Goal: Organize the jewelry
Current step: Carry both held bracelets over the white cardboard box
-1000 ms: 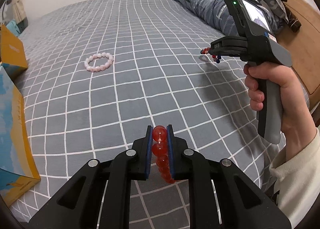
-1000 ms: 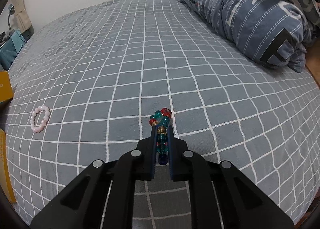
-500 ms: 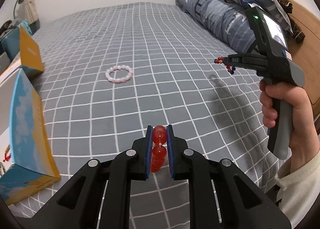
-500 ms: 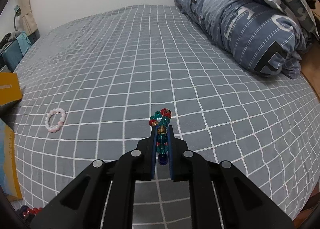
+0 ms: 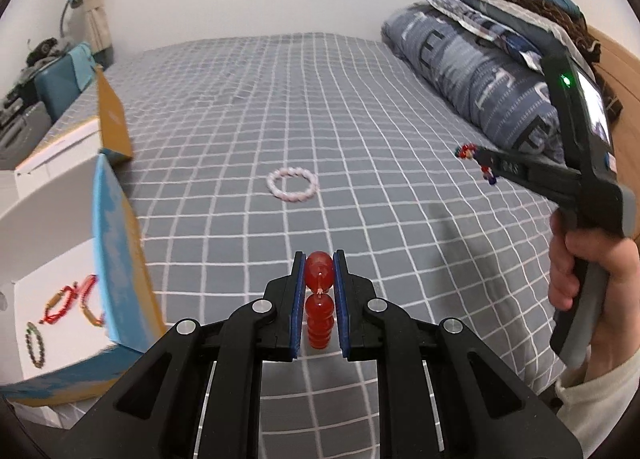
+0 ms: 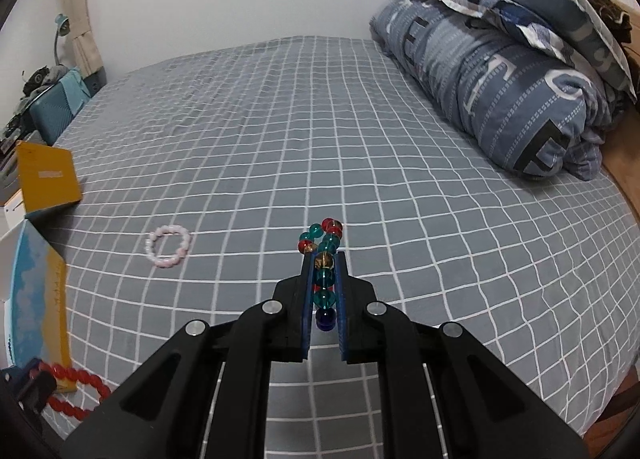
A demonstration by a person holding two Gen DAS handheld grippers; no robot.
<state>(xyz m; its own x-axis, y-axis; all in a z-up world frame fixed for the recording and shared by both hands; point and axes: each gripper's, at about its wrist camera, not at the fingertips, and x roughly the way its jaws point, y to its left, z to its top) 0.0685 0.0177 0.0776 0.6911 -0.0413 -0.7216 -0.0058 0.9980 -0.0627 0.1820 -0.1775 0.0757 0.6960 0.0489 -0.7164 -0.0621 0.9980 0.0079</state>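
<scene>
My left gripper (image 5: 319, 265) is shut on a red bead bracelet (image 5: 319, 301), held above the grey checked bed; the bracelet also shows in the right wrist view (image 6: 74, 391) at the lower left. My right gripper (image 6: 323, 259) is shut on a multicoloured bead bracelet (image 6: 325, 255); in the left wrist view this gripper (image 5: 476, 157) is raised at the right. A pink bead bracelet (image 5: 293, 187) lies on the bed ahead, also in the right wrist view (image 6: 168, 246). An open white box (image 5: 60, 291) at the left holds several bracelets.
The box has blue and yellow flaps (image 5: 118, 259). A folded blue quilt and pillows (image 6: 500, 83) lie along the right of the bed. A wooden headboard (image 5: 616, 71) is at the far right. A bedside stand with a teal case (image 6: 60, 107) is at the far left.
Both grippers have risen and tilted up, keeping their bracelets. The box has come further into the left wrist view, showing its inside. The pink bracelet has not moved.
</scene>
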